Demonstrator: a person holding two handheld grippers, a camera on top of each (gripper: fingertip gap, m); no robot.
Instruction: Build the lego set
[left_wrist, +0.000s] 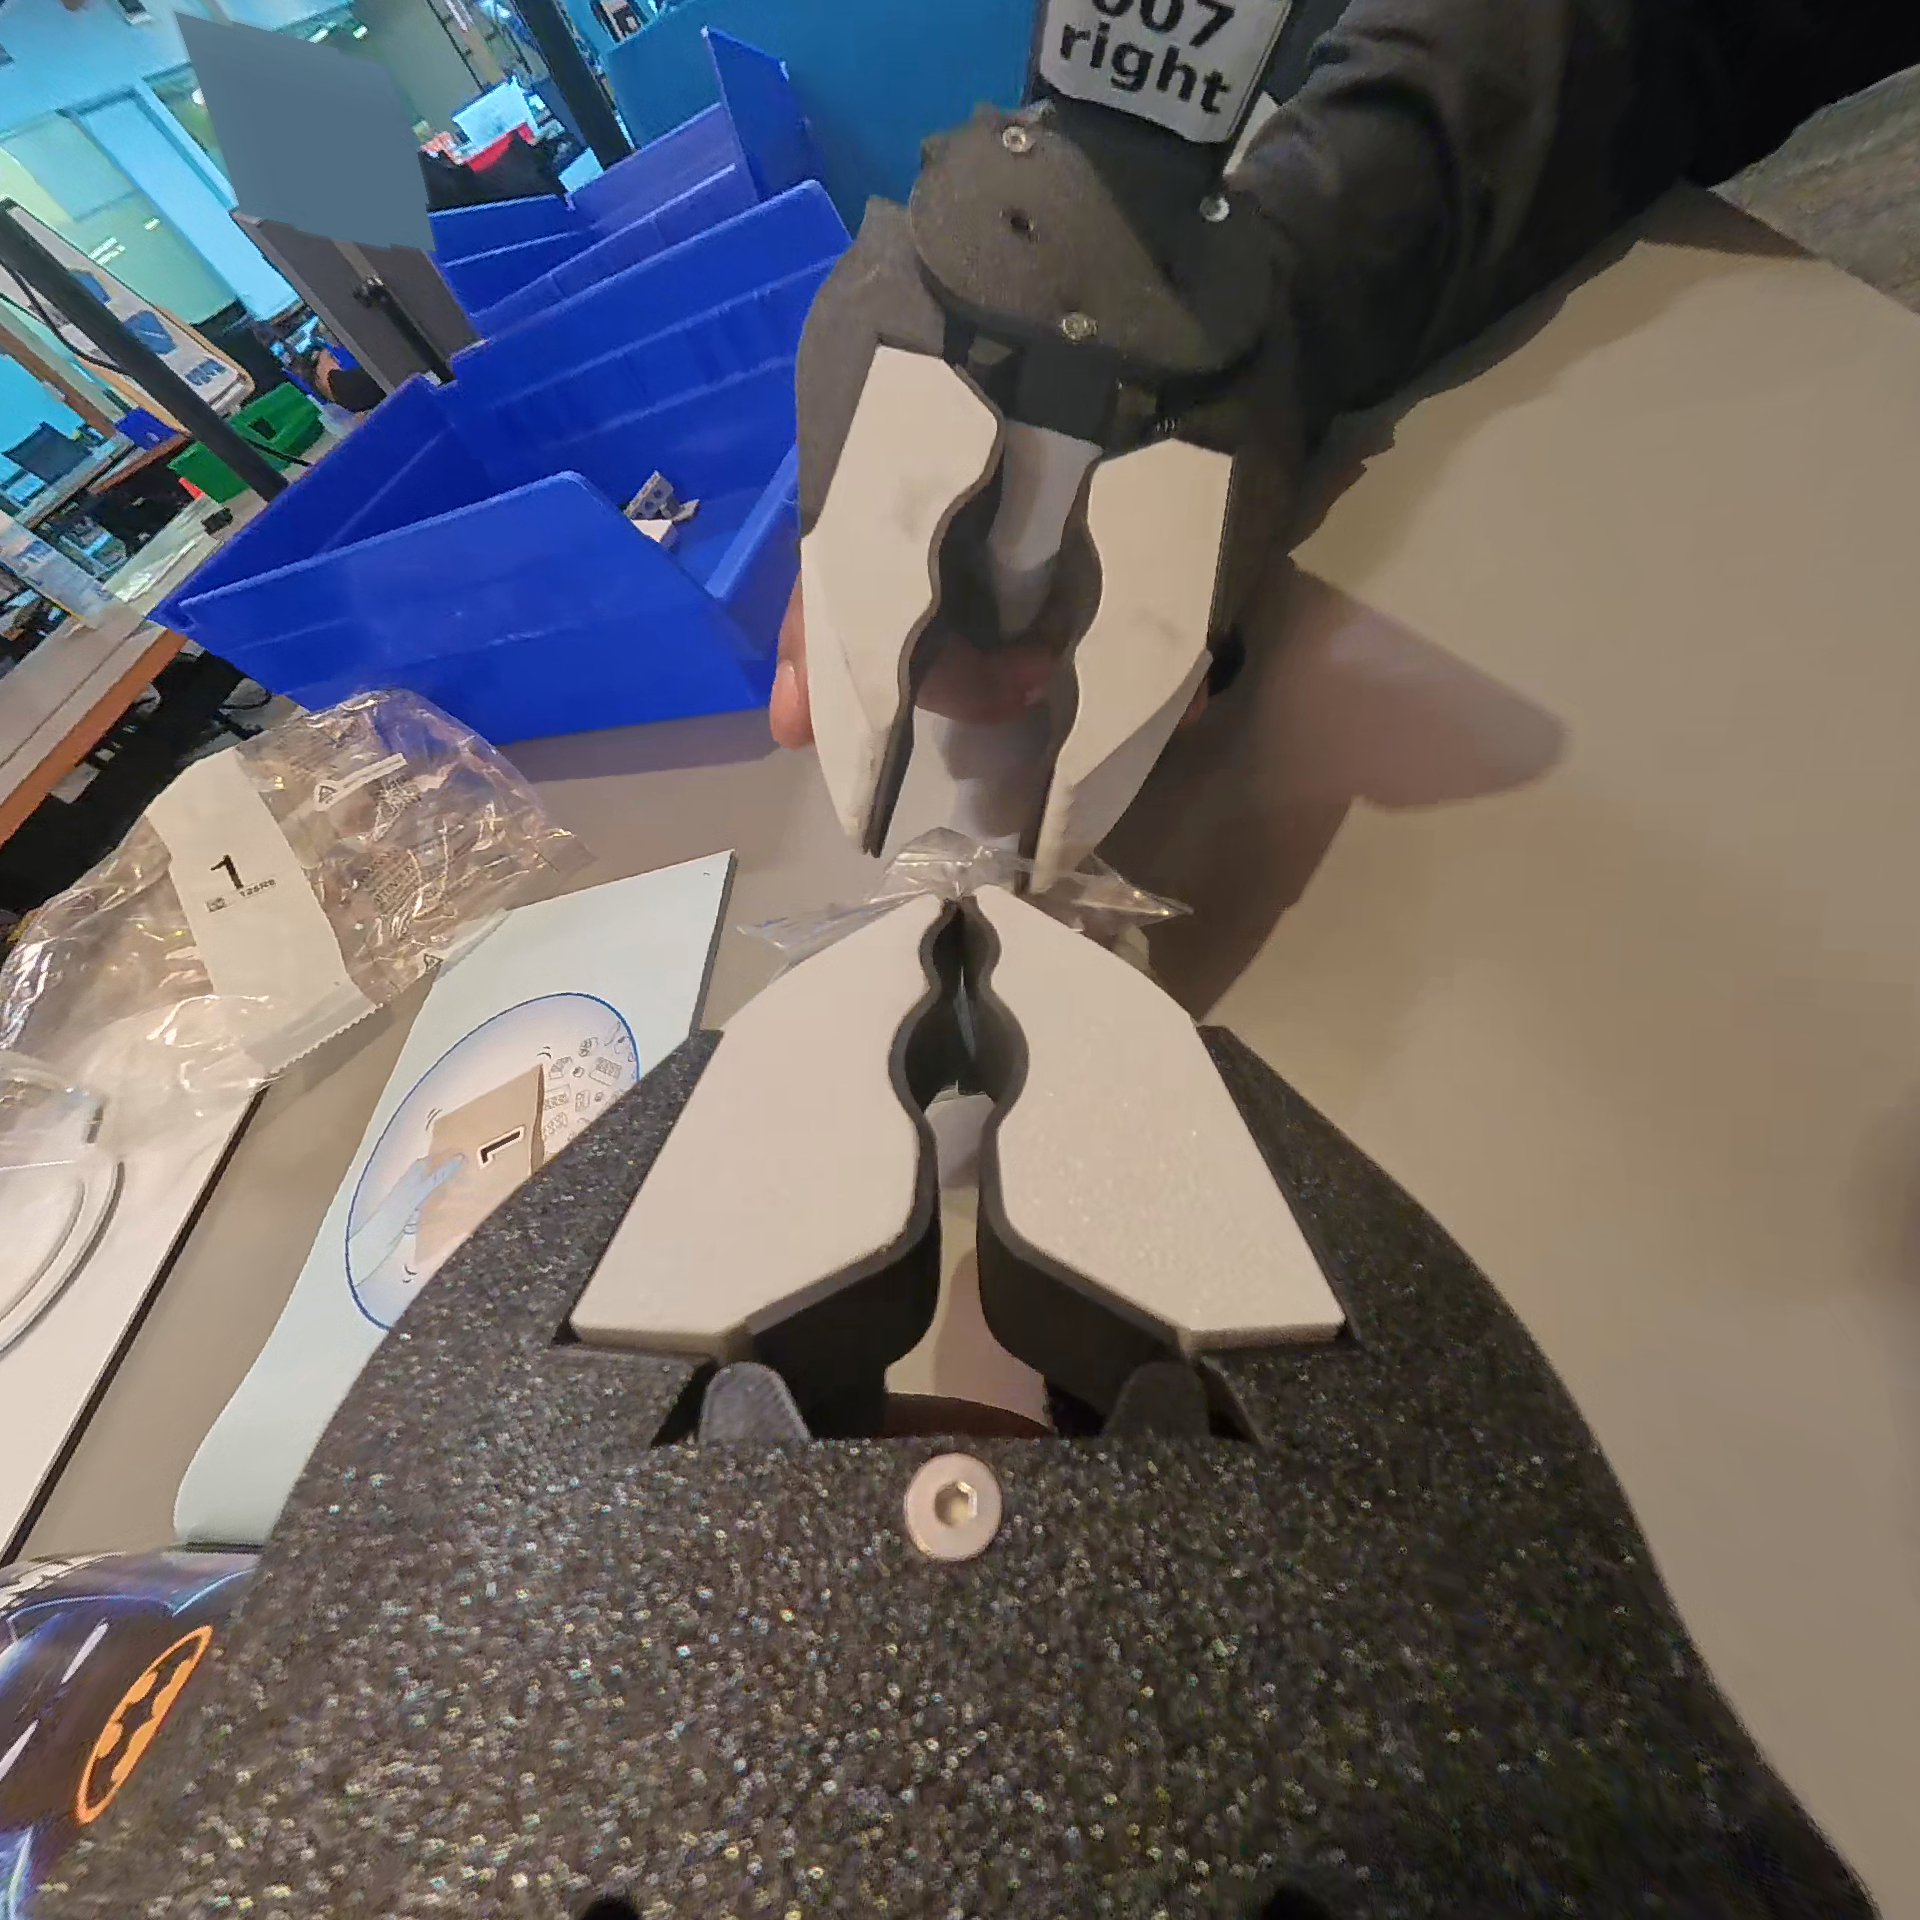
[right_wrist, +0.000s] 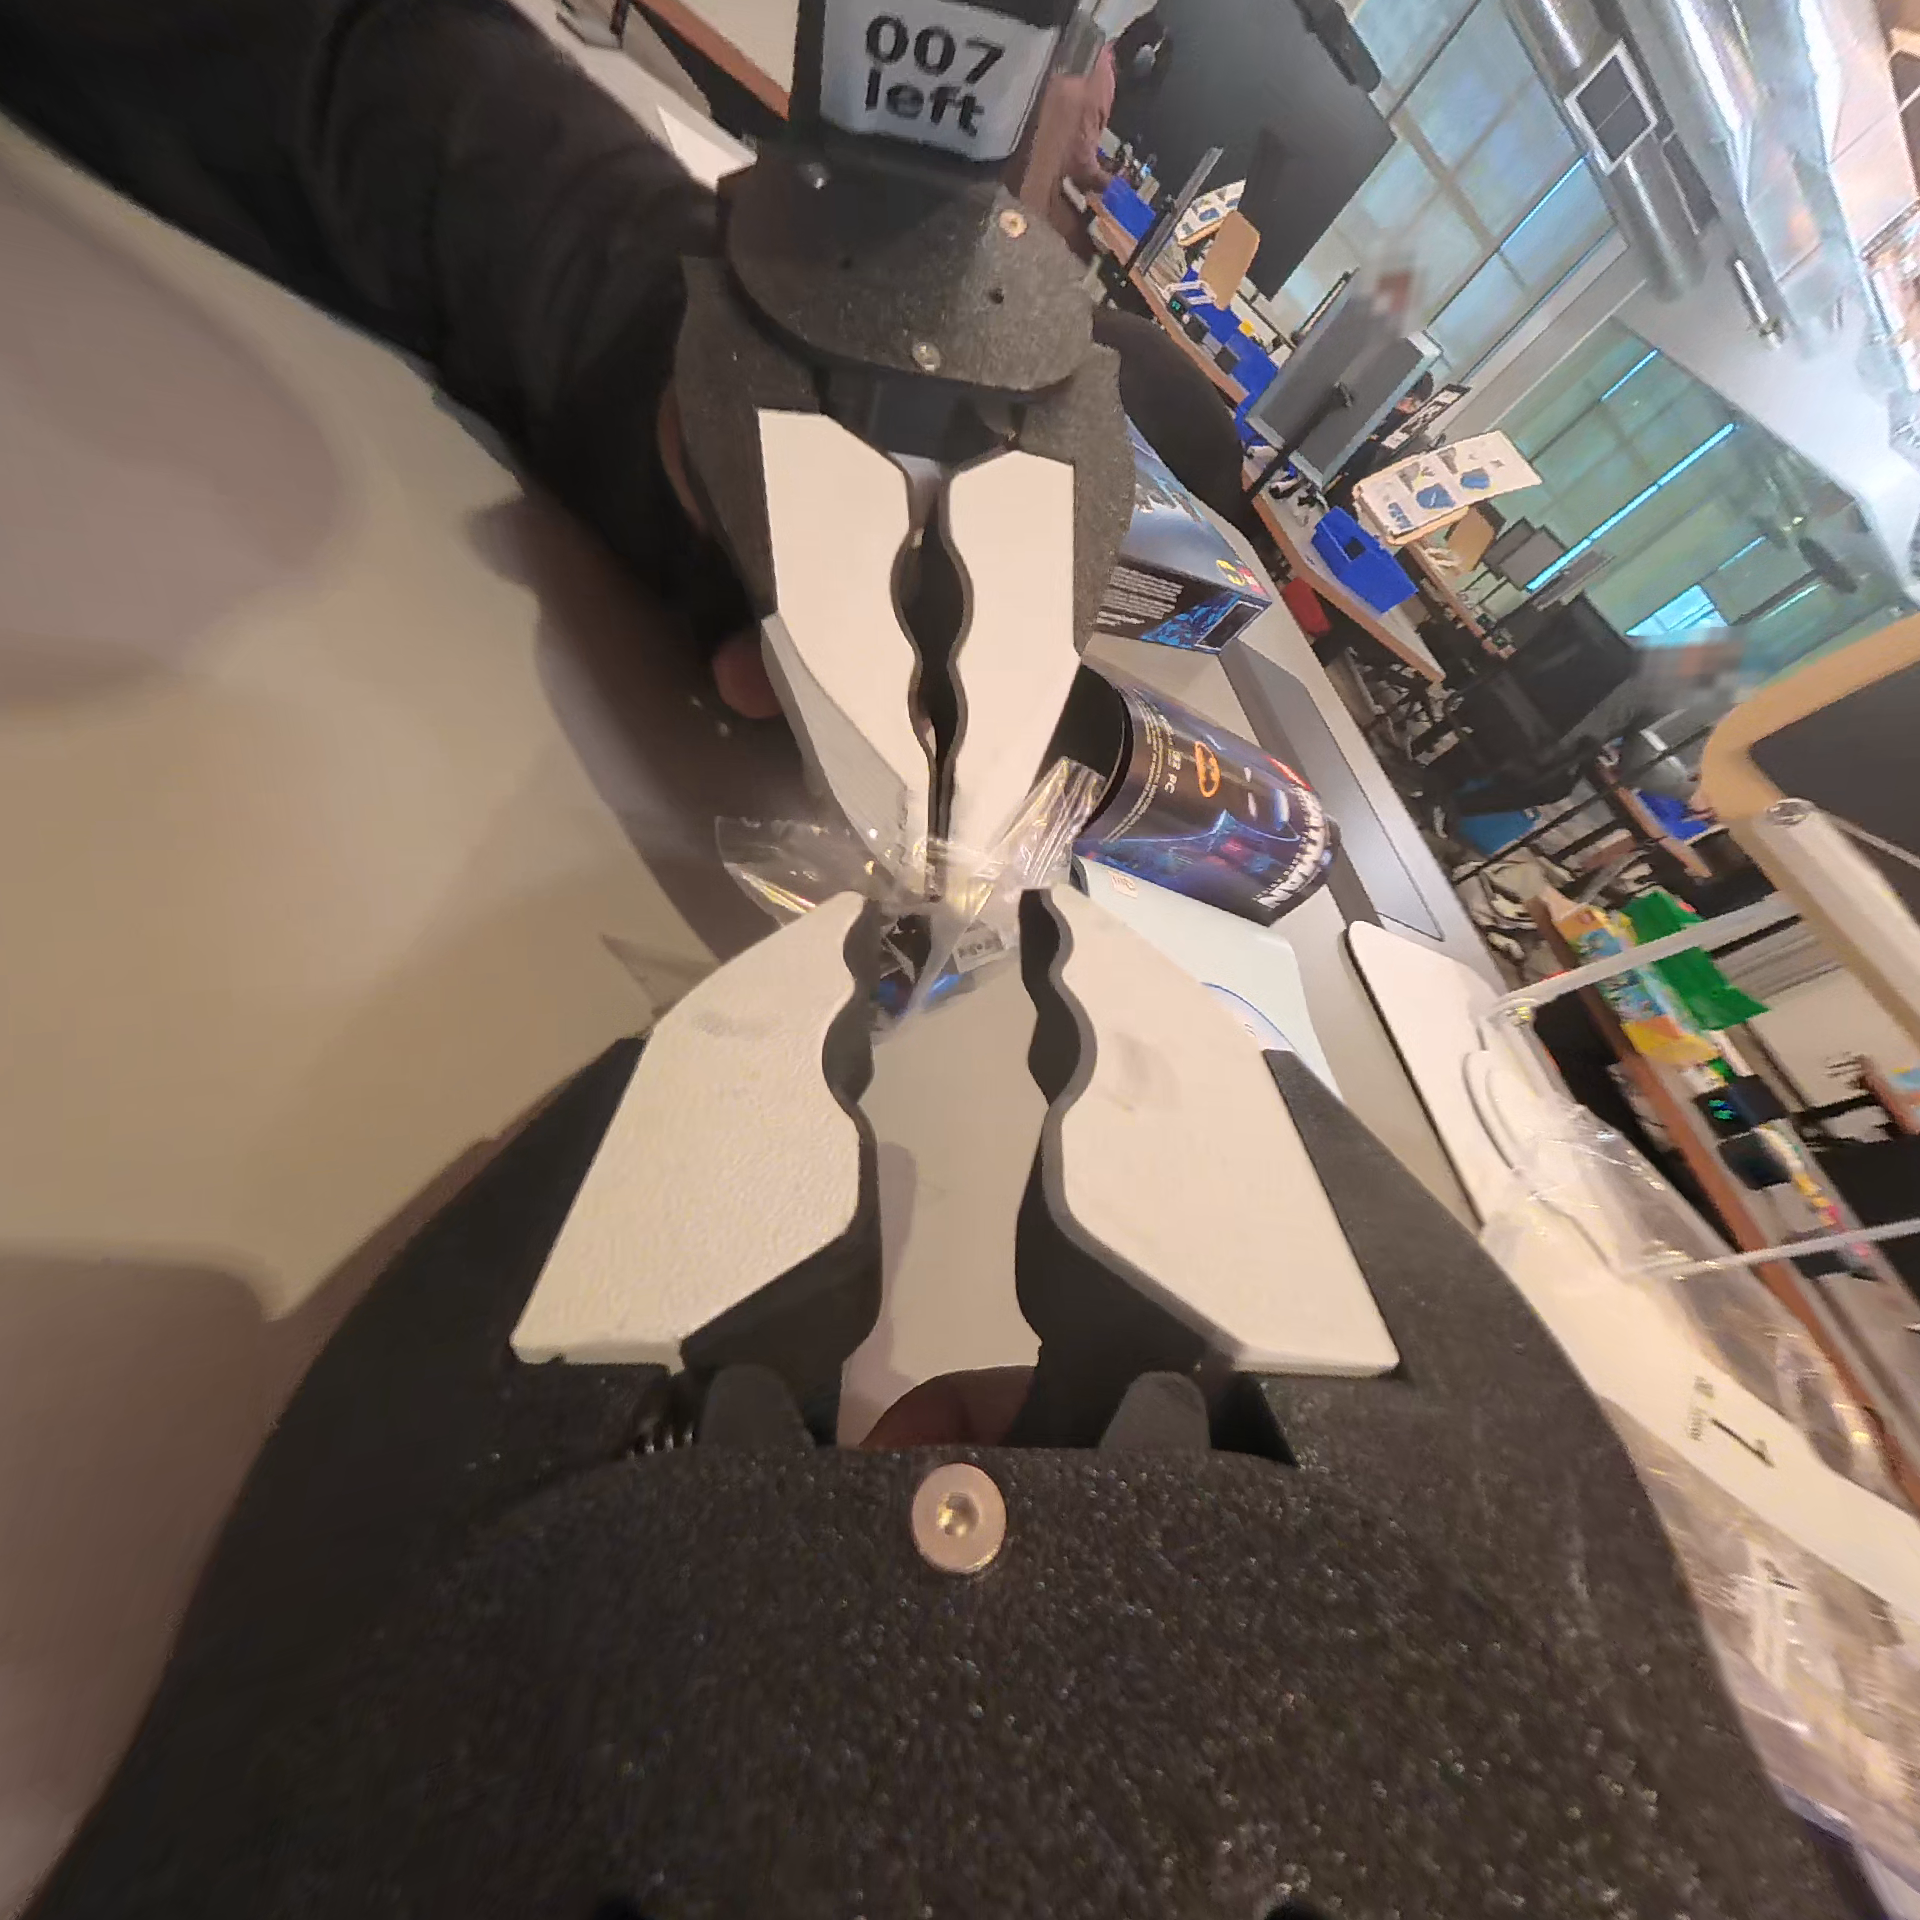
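Left gripper (left_wrist: 960, 902): jaws closed, pinching clear plastic bag (left_wrist: 1112, 891) above surface (left_wrist: 1558, 935); right gripper (right_wrist: 940, 914): jaws parted around bag, pads not pressing; advisable: keep left pinch firm.

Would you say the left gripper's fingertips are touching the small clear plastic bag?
Touching. In the left wrist view the left gripper is shut with the clear plastic bag pinched at its tips; the right wrist view shows the same.
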